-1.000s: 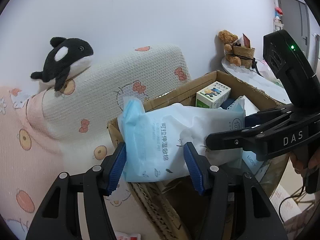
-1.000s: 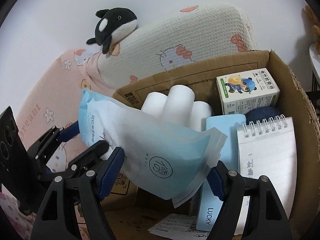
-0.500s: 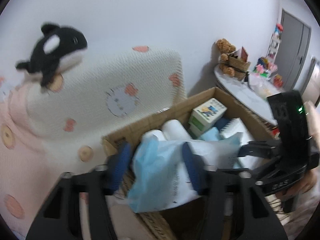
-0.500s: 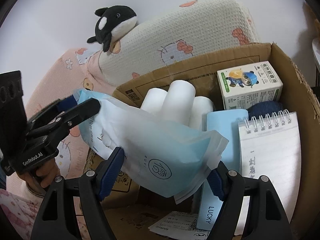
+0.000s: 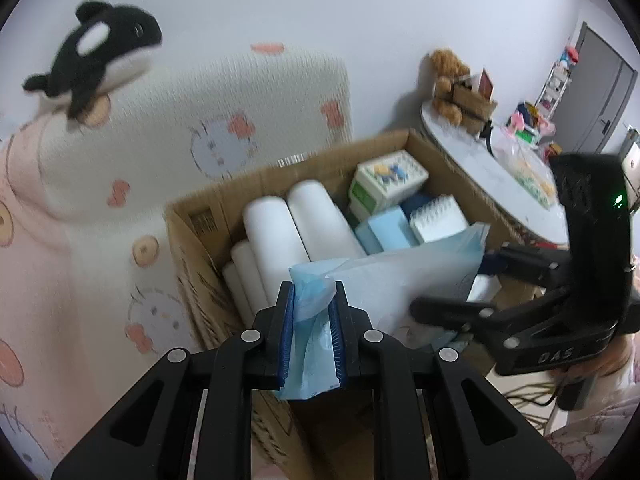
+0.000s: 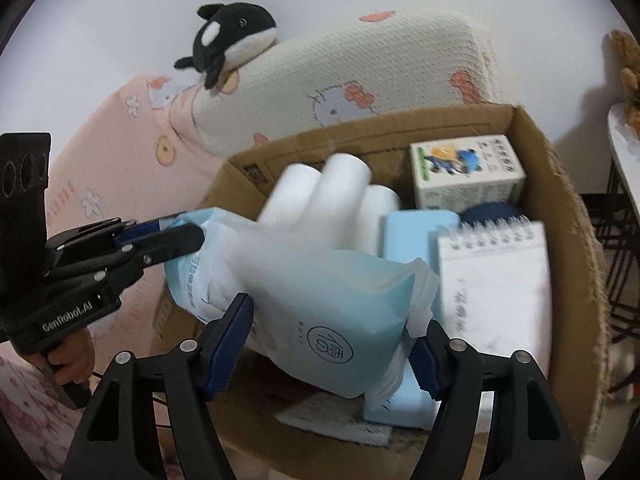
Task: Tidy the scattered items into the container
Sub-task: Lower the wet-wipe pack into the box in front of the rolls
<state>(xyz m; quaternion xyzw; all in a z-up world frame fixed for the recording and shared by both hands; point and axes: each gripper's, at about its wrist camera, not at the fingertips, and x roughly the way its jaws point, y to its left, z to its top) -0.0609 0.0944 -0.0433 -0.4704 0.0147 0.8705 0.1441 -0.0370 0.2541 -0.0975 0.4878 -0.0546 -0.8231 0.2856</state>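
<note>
Both tongs have the blue pouch slung lengthwise between them over the cardboard box, left gripper just squeezed onto its crumpled end, right gripper pinching the other, white rolls and notepad inside.

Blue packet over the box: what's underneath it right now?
Under the blue packet: white rolls, a light-blue box, and paper on the cardboard box floor. The rest of that floor stays covered.

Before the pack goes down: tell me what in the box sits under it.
The blue pack, held by both grippers, hangs over the box. White rolls and a blue block sit under it.
</note>
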